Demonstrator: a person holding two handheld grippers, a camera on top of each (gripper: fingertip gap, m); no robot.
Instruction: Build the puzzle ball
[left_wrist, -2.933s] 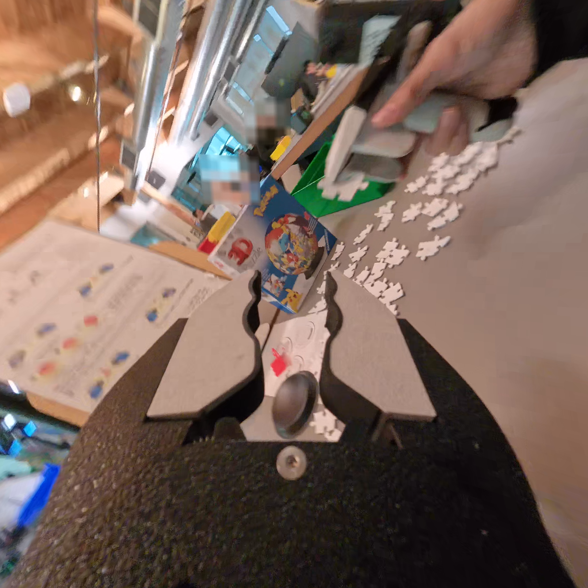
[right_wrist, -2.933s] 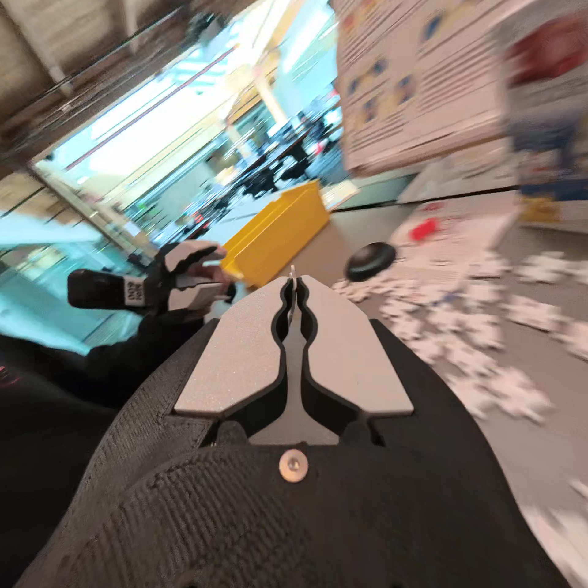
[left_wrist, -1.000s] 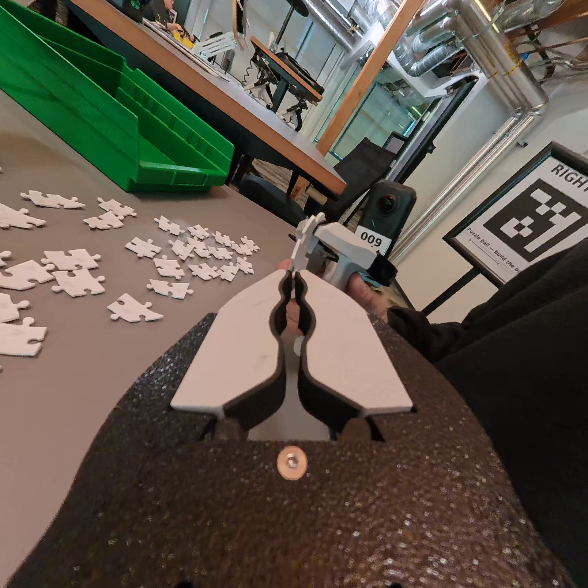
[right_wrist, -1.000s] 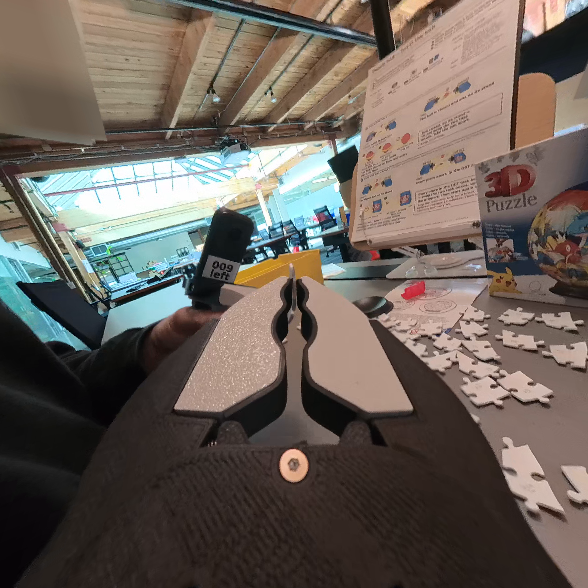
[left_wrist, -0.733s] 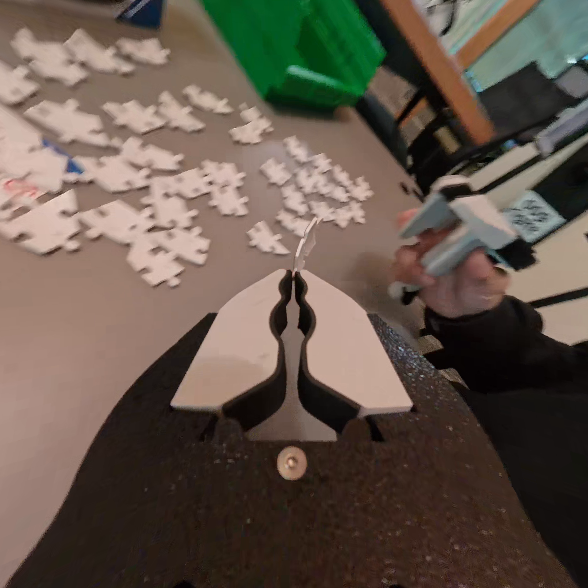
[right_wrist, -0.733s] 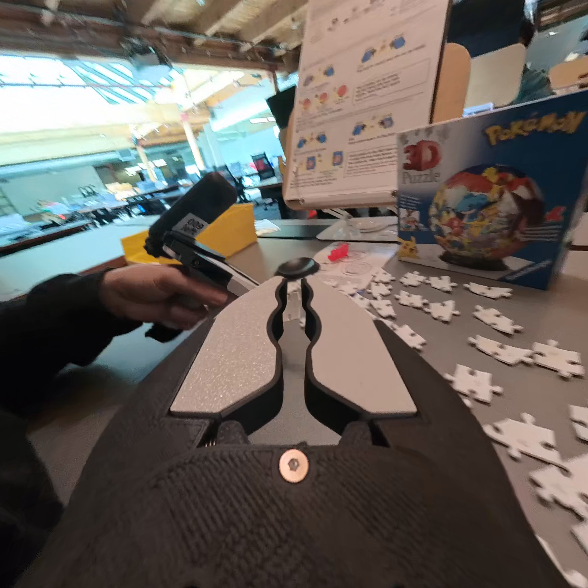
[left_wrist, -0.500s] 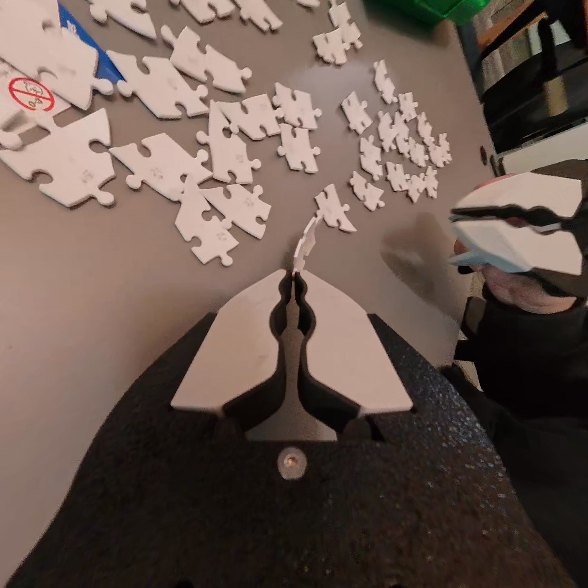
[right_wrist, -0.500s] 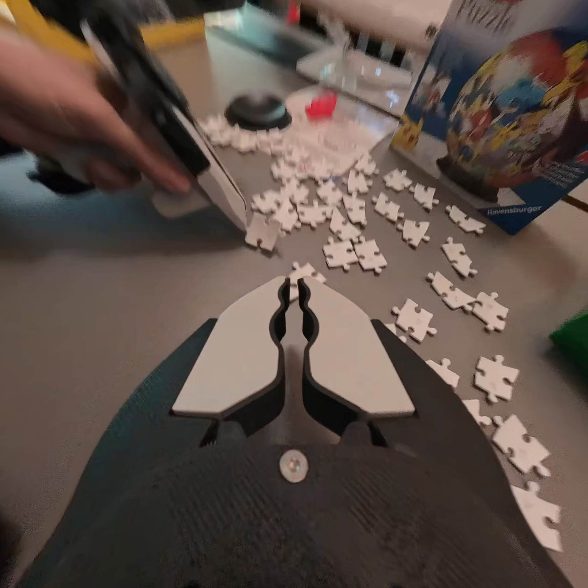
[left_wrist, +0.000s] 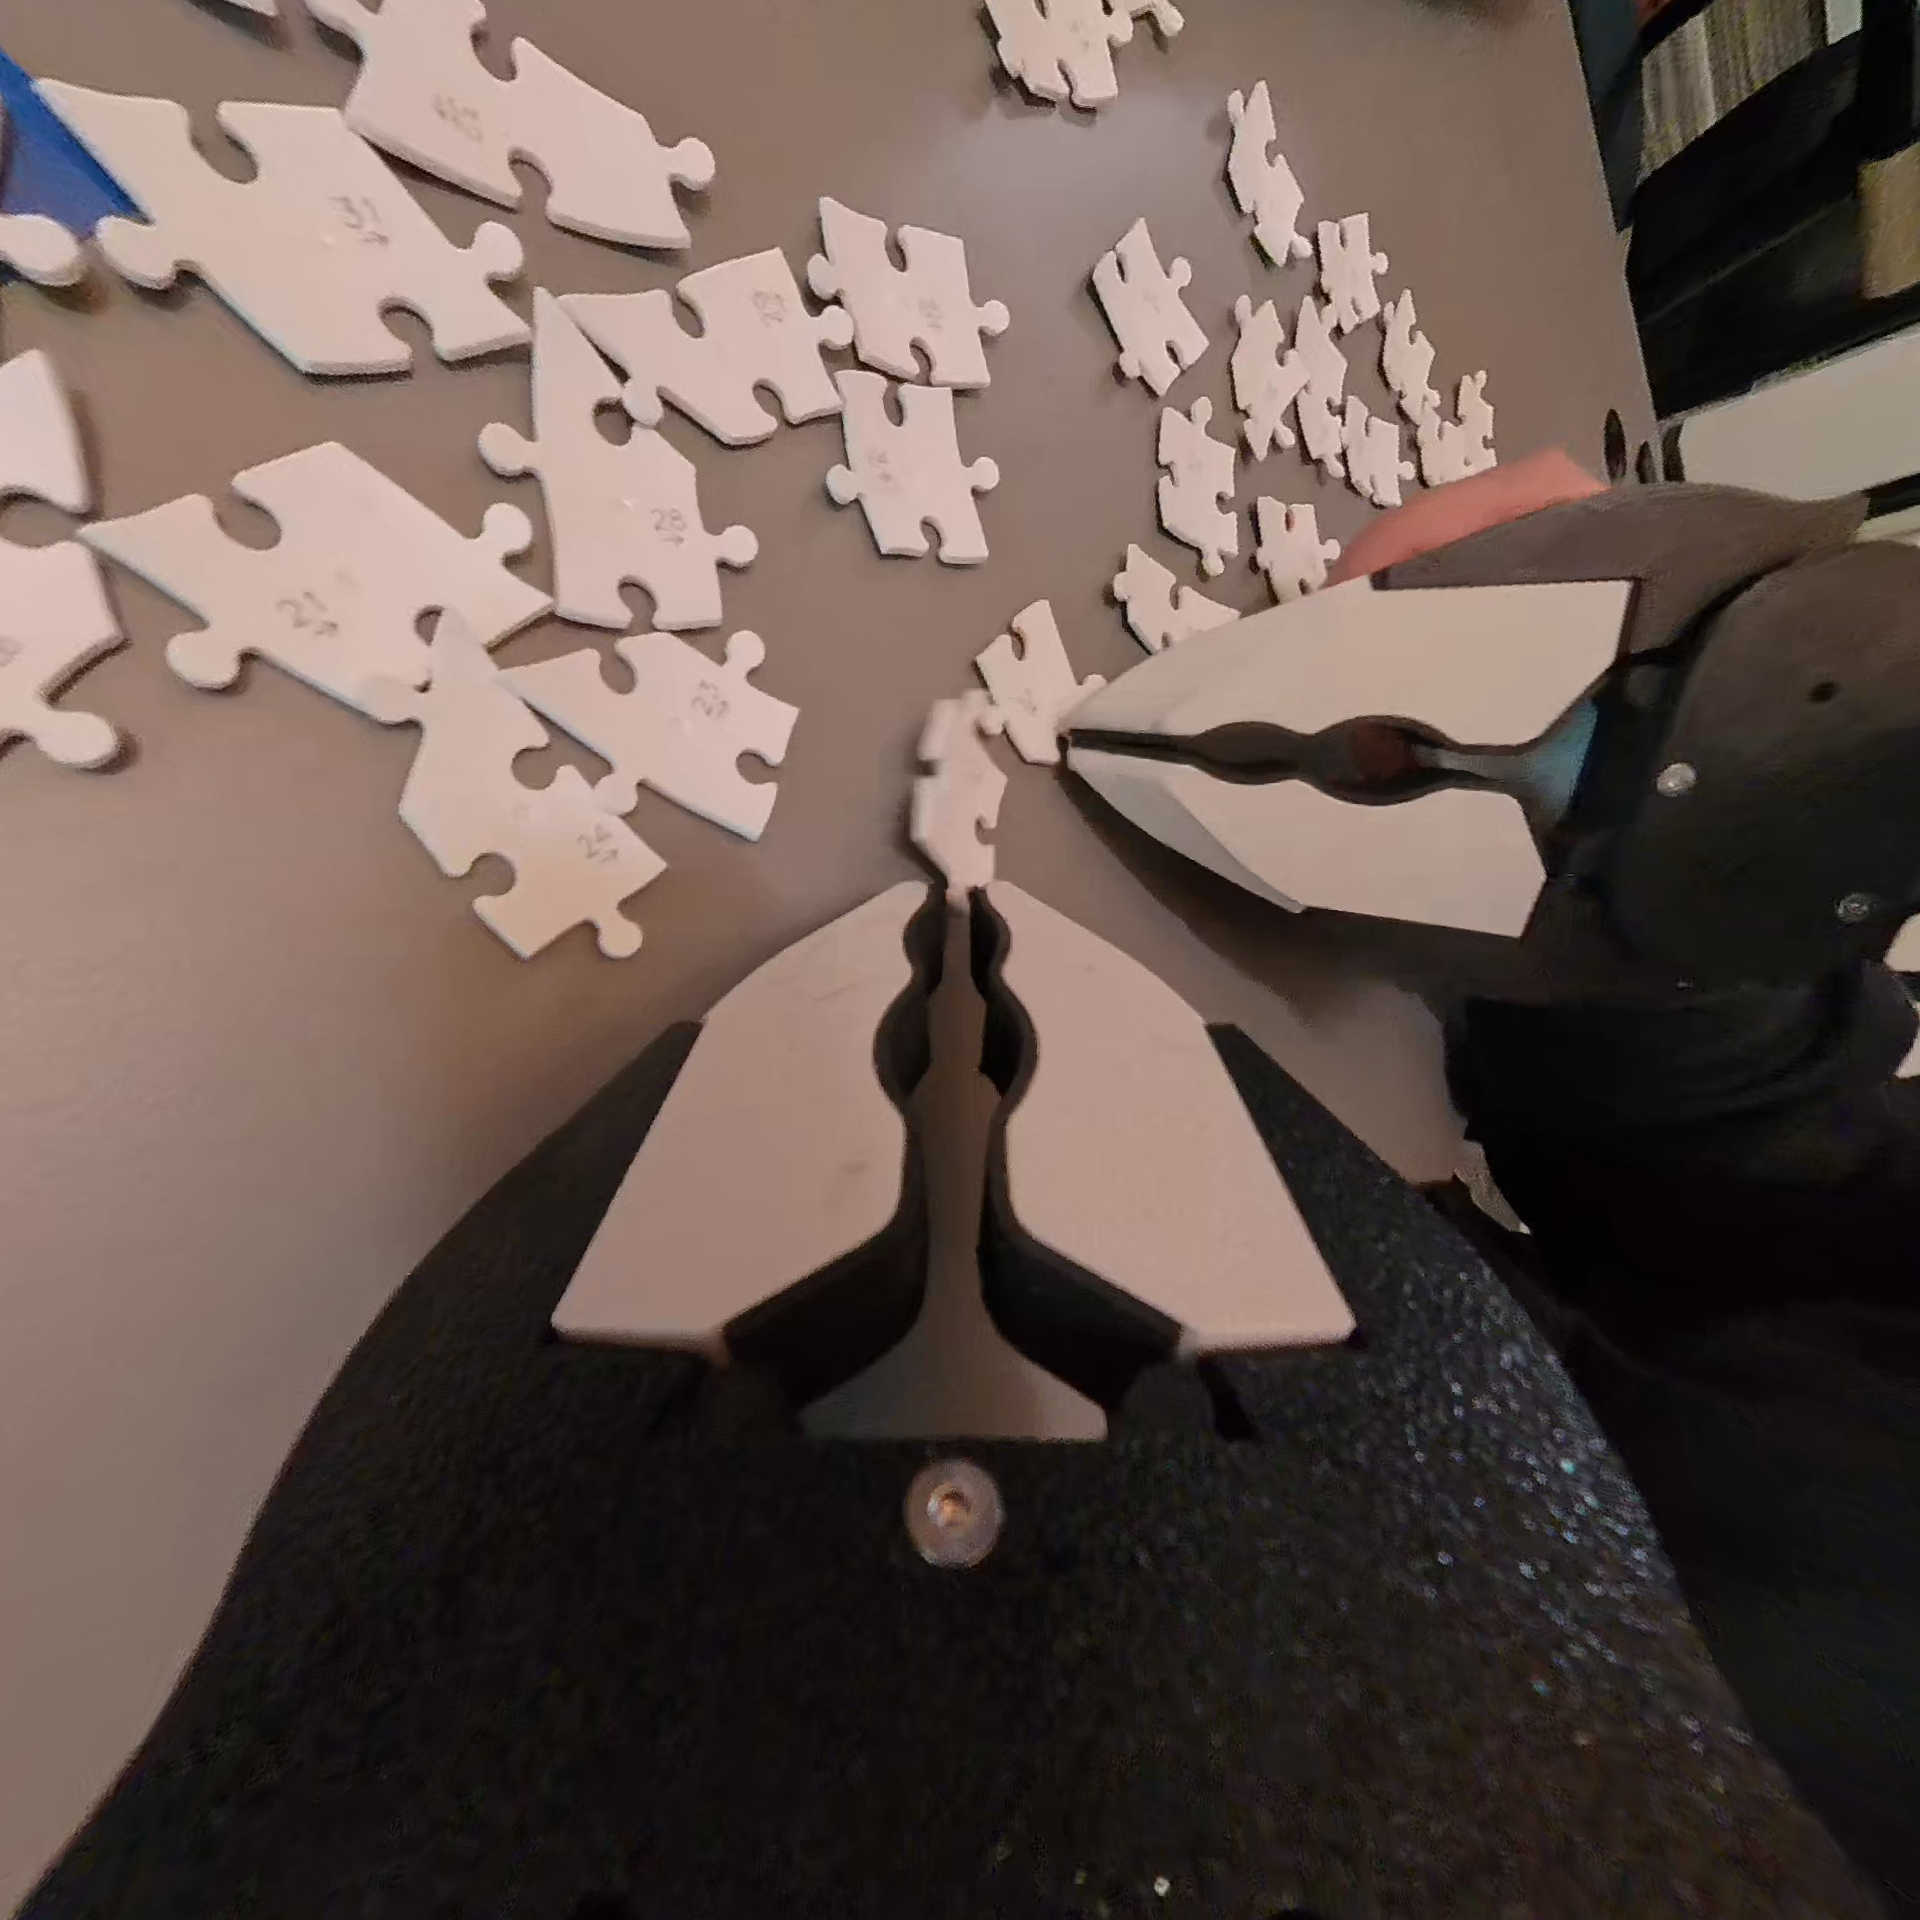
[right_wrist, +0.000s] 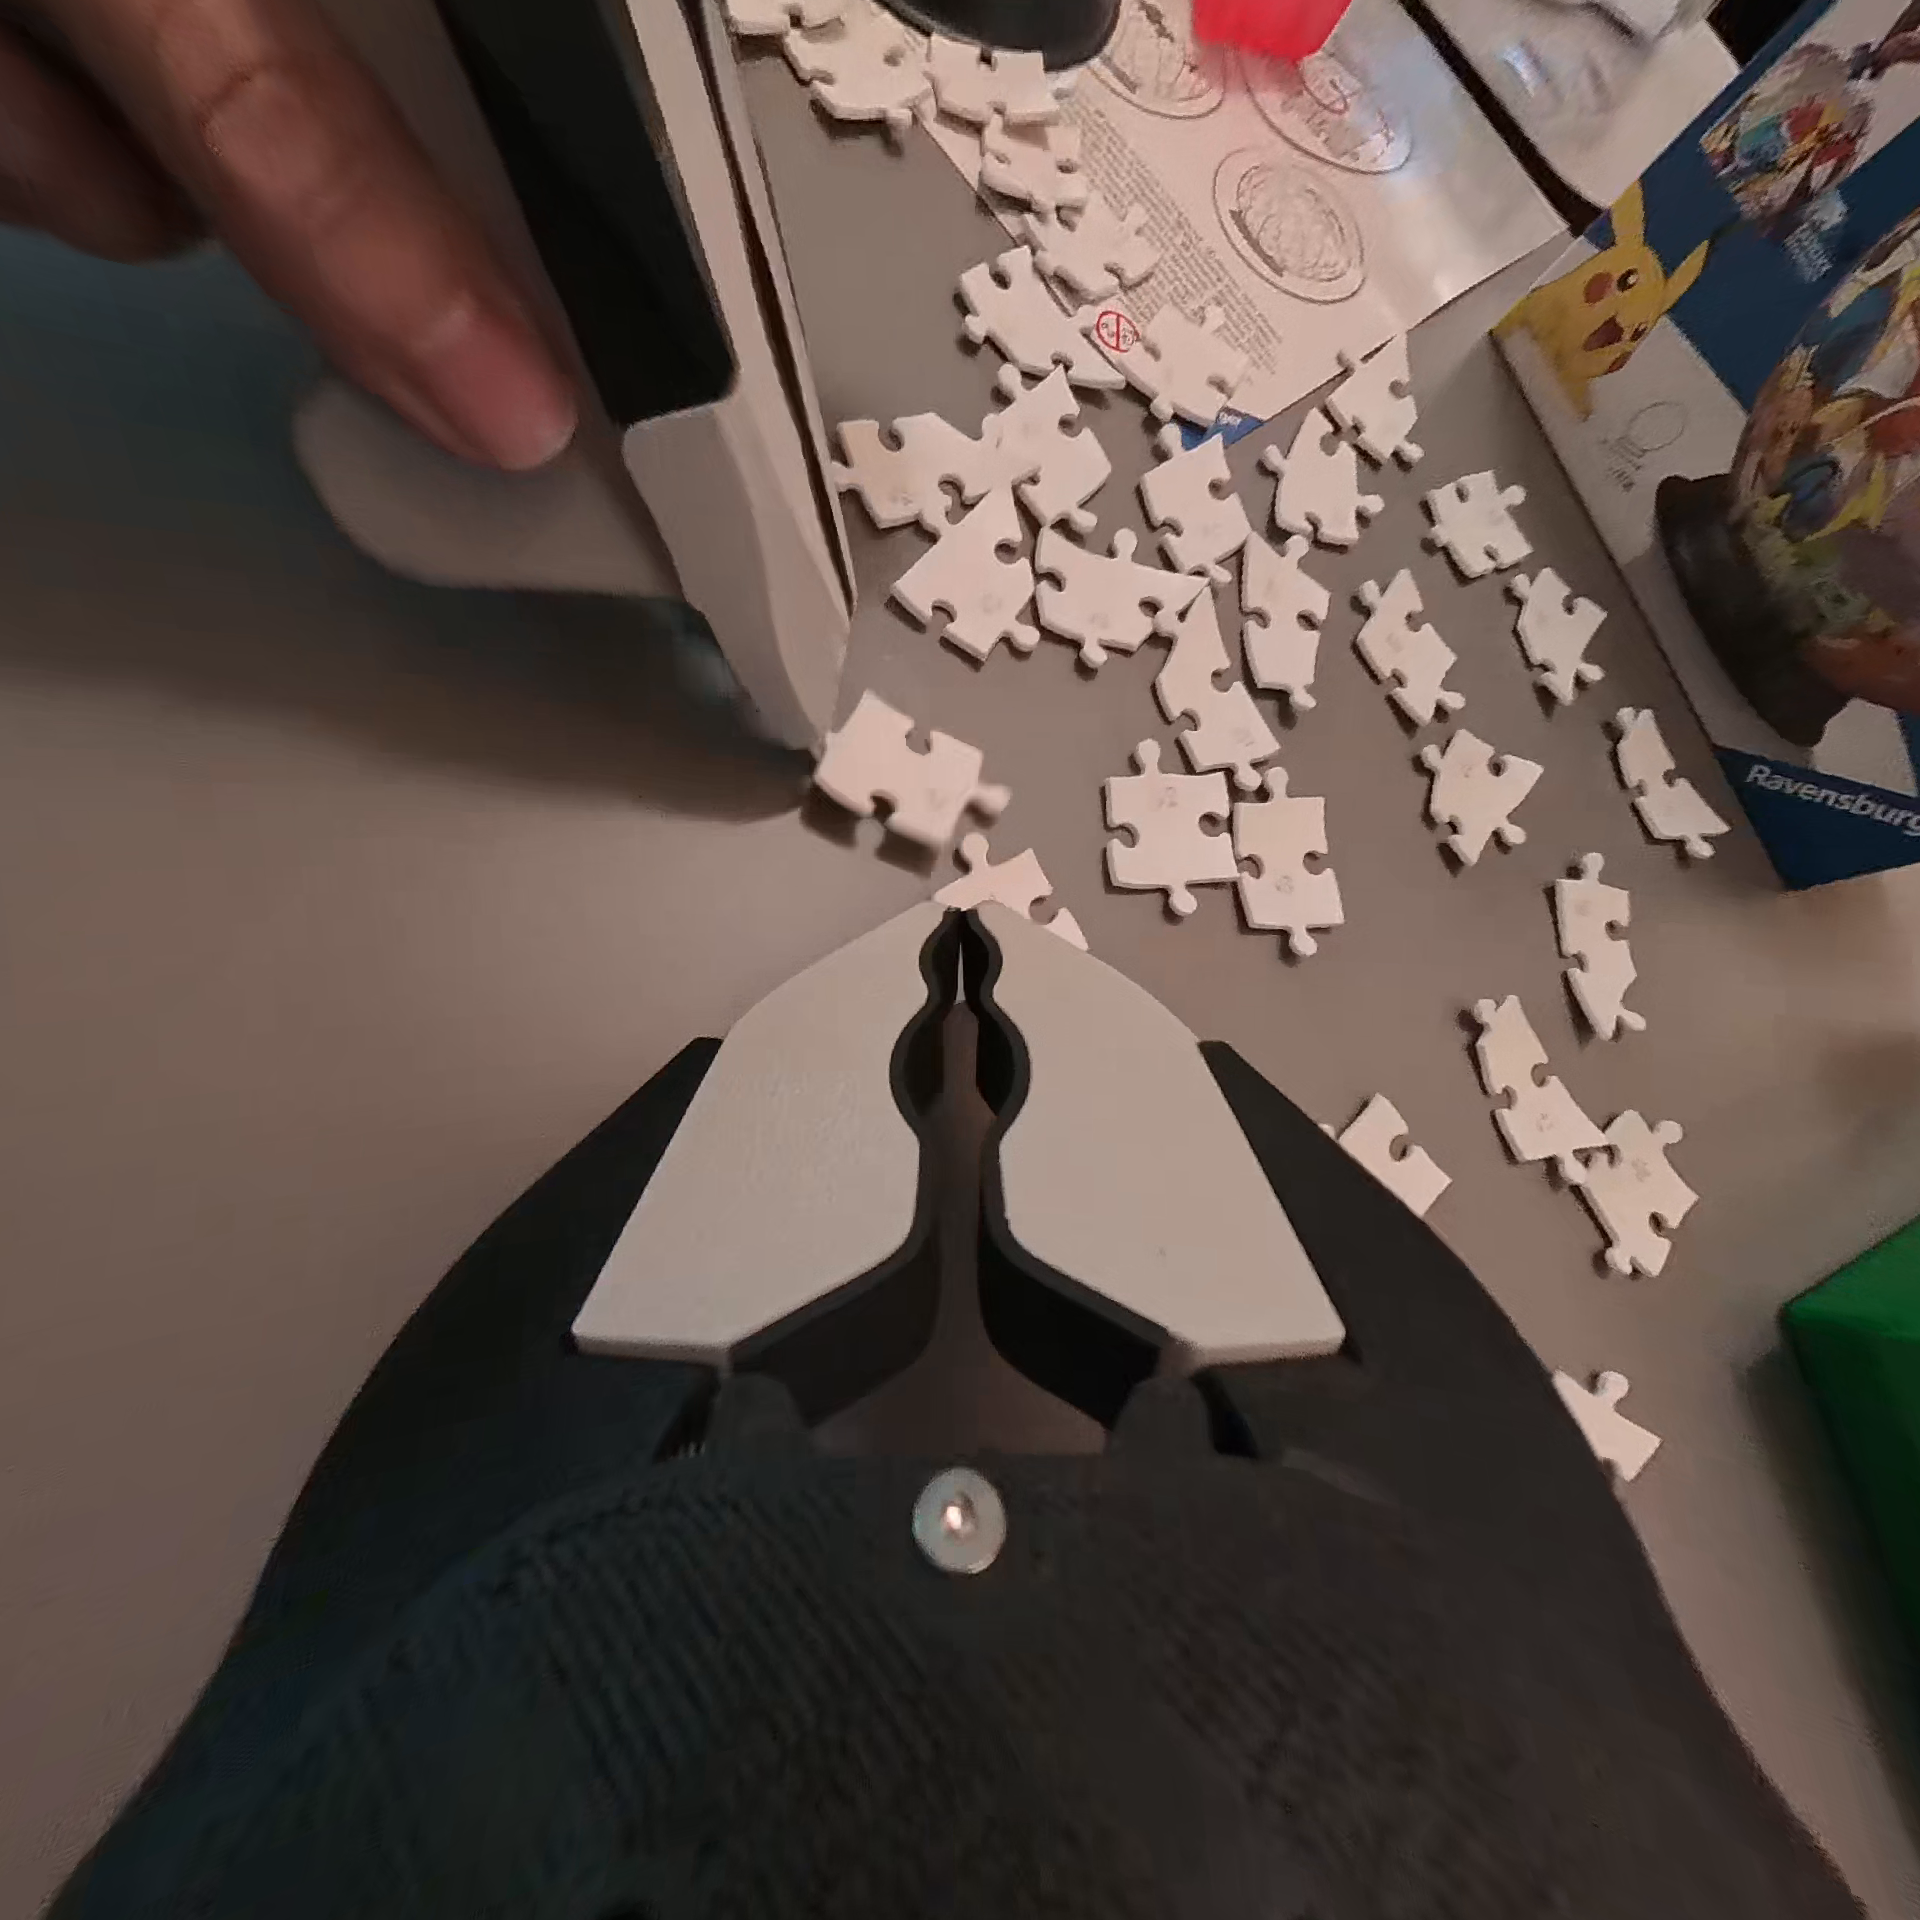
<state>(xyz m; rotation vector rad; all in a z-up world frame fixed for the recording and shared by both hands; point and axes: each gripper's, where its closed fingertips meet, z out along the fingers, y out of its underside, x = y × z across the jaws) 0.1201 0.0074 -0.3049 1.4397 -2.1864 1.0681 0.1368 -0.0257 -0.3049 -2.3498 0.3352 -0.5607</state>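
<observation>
Pinching a white puzzle piece (left_wrist: 958, 800) at their very tips, the fingers of the left gripper (left_wrist: 958, 896) are drawn almost together, and the piece stands up on edge above the grey table (left_wrist: 260, 1039). The right gripper (left_wrist: 1070, 740) comes in from the right of that view with its fingers likewise nearly closed, their tips clamped on a second white piece (left_wrist: 1029, 681). The two held pieces meet edge to edge (whether their tabs are actually locked is hard to tell, since the joint is small and a little blurred).

From the right wrist view, the right gripper (right_wrist: 958, 914) has its piece (right_wrist: 1003, 883) poking out just past the fingertips, and the left gripper (right_wrist: 816, 743) reaches down from the upper left, a person's hand (right_wrist: 343, 208) wrapped round its handle, with its piece (right_wrist: 899, 774) just beside the other.

Loose white pieces (left_wrist: 613, 530) lie scattered flat over the table beyond both grippers, some touching and a few overlapping. Farther off in the right wrist view sit a printed instruction sheet (right_wrist: 1278, 208), a colourful puzzle box (right_wrist: 1787, 436) standing at the right edge, a red object (right_wrist: 1262, 21) near the top and the corner of a green bin (right_wrist: 1860, 1392) at lower right.
</observation>
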